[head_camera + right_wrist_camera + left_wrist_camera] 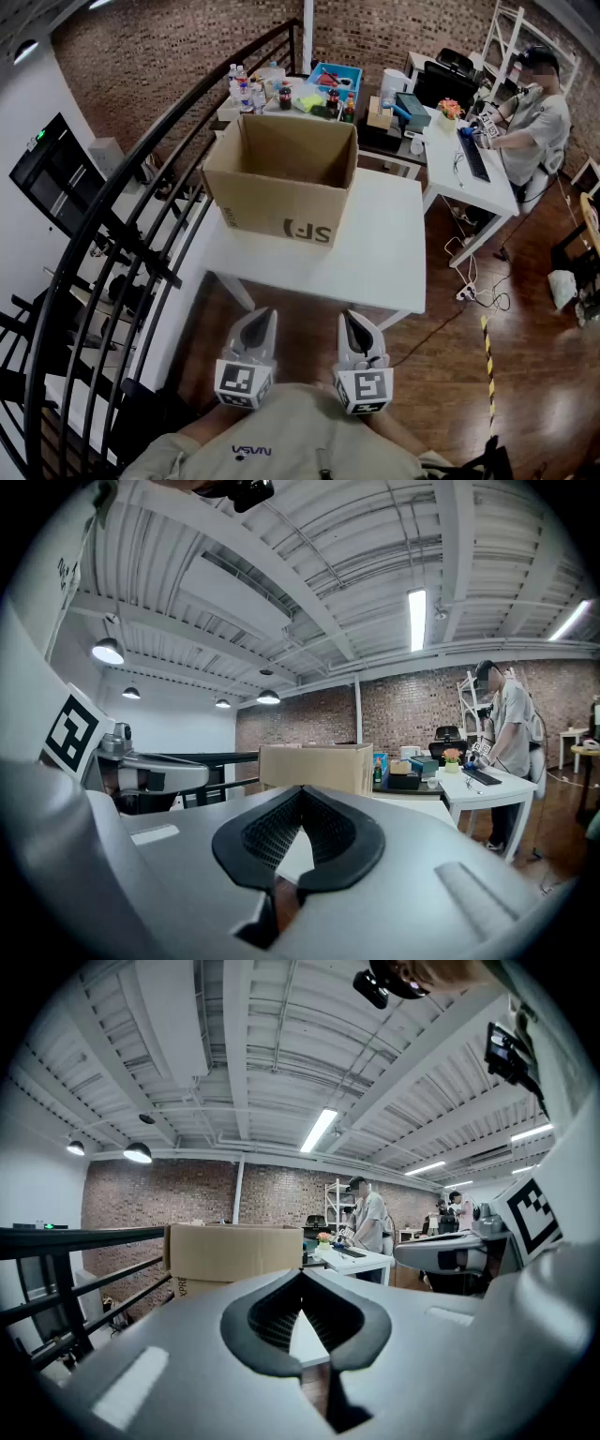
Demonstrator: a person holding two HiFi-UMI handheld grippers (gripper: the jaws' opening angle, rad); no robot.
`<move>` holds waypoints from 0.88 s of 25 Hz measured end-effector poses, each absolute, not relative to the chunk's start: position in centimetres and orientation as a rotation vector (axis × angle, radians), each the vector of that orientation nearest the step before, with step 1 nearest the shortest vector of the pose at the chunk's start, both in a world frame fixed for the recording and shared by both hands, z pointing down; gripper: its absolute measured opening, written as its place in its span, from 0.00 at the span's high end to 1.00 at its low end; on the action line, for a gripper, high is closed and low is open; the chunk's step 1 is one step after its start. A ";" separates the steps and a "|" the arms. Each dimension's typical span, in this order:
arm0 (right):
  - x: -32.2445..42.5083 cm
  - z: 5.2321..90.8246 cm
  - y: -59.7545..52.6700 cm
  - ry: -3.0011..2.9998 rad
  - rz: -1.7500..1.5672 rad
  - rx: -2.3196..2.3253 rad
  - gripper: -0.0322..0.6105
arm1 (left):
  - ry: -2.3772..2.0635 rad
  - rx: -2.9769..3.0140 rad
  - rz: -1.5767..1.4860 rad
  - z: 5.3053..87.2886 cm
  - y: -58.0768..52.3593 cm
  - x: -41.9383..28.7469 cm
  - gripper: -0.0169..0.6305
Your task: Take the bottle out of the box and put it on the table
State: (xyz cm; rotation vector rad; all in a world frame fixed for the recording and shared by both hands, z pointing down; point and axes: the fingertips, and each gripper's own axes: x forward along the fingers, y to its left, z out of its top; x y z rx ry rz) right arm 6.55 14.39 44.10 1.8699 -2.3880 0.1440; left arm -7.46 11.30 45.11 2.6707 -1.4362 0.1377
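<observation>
An open brown cardboard box (281, 178) stands on the far left part of a white table (375, 253). Its inside is hidden from every view, so no bottle shows in it. My left gripper (259, 321) and right gripper (353, 321) are held side by side near my body, short of the table's near edge, both shut with nothing between the jaws. The left gripper view has its shut tips (302, 1274) pointing level at the box (234, 1252). The right gripper view likewise has shut tips (302, 791) facing the box (314, 766).
A black metal railing (141, 187) runs along the left of the table. Behind the box a cluttered table (300, 94) carries several bottles and bins. A person (534, 122) sits at a white desk (469, 178) on the right. Cables and striped tape (487, 366) lie on the wooden floor.
</observation>
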 end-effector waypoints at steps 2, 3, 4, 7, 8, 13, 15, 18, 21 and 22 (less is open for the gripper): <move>7.6 44.0 14.0 -2.405 0.142 1.857 0.95 | -1.468 2.657 0.122 44.5 10.9 -6.5 0.97; 8.1 44.0 13.8 -2.412 0.138 1.849 0.95 | -1.480 2.655 0.118 44.2 10.7 -6.1 0.97; 8.5 43.9 13.5 -2.418 0.133 1.841 0.95 | -1.490 2.657 0.118 44.0 10.4 -5.6 0.97; 9.1 43.6 12.2 -2.438 0.118 1.831 0.95 | -1.500 2.668 0.112 43.4 9.4 -4.7 0.97; 9.1 43.5 11.7 -2.444 0.116 1.830 0.95 | -1.504 2.669 0.112 43.3 9.0 -4.6 0.97; 9.4 42.9 8.7 -2.454 0.097 1.835 0.95 | -1.522 2.674 0.089 42.5 5.8 -4.5 0.97; 9.3 42.5 7.0 -2.445 0.074 1.838 0.95 | -1.520 2.680 0.076 42.3 3.8 -4.6 0.97; 9.3 42.5 4.3 -2.420 0.068 1.861 0.95 | -1.502 2.700 0.051 42.0 0.6 -4.8 0.97; 9.1 42.3 1.4 -2.397 0.069 1.883 0.95 | -1.447 2.734 0.043 41.9 -2.5 -4.5 0.97; 8.8 41.9 0.4 -2.392 0.060 1.885 0.95 | -1.427 2.744 0.042 41.8 -3.7 -4.5 0.97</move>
